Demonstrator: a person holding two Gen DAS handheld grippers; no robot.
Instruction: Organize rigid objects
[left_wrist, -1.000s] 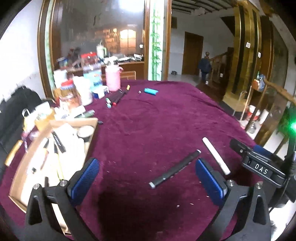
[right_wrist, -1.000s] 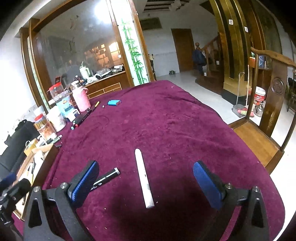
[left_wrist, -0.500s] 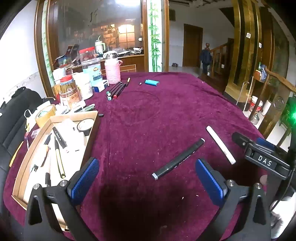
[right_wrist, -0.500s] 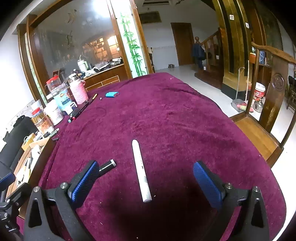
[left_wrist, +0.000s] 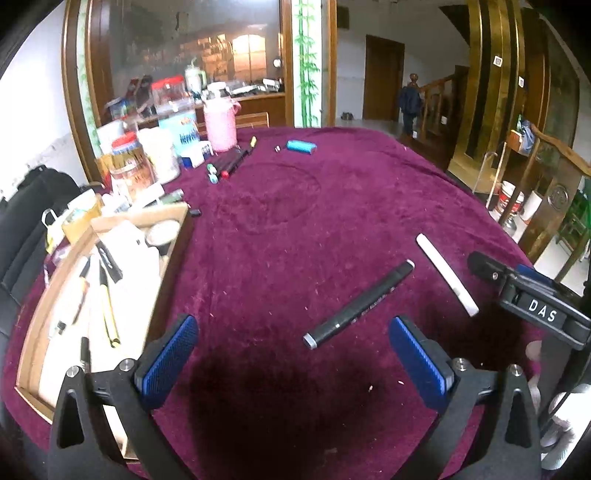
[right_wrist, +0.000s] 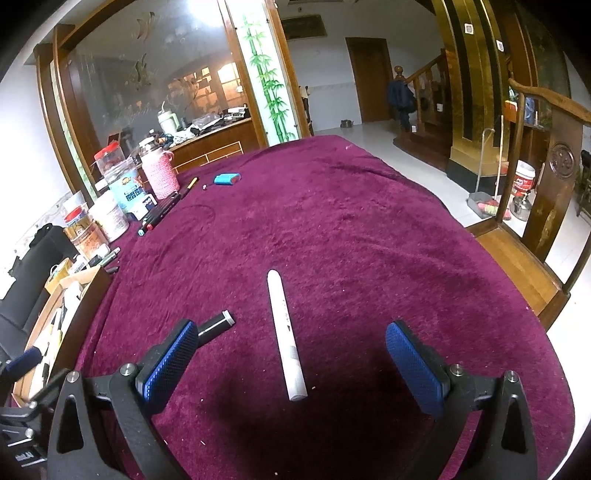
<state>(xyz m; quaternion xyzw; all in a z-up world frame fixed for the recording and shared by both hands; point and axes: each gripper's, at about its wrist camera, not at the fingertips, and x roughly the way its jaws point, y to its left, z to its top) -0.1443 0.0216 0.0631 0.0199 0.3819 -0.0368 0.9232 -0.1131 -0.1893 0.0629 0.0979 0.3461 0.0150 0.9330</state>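
Both cameras ride low over the maroon surface (left_wrist: 295, 229), each looking forward between its own wide-apart jaws toward the glass partition (right_wrist: 155, 92). The left view sits nearer the wooden tray (left_wrist: 168, 280). Both views share the black marker (left_wrist: 358, 304) and the white stick (right_wrist: 286, 336).
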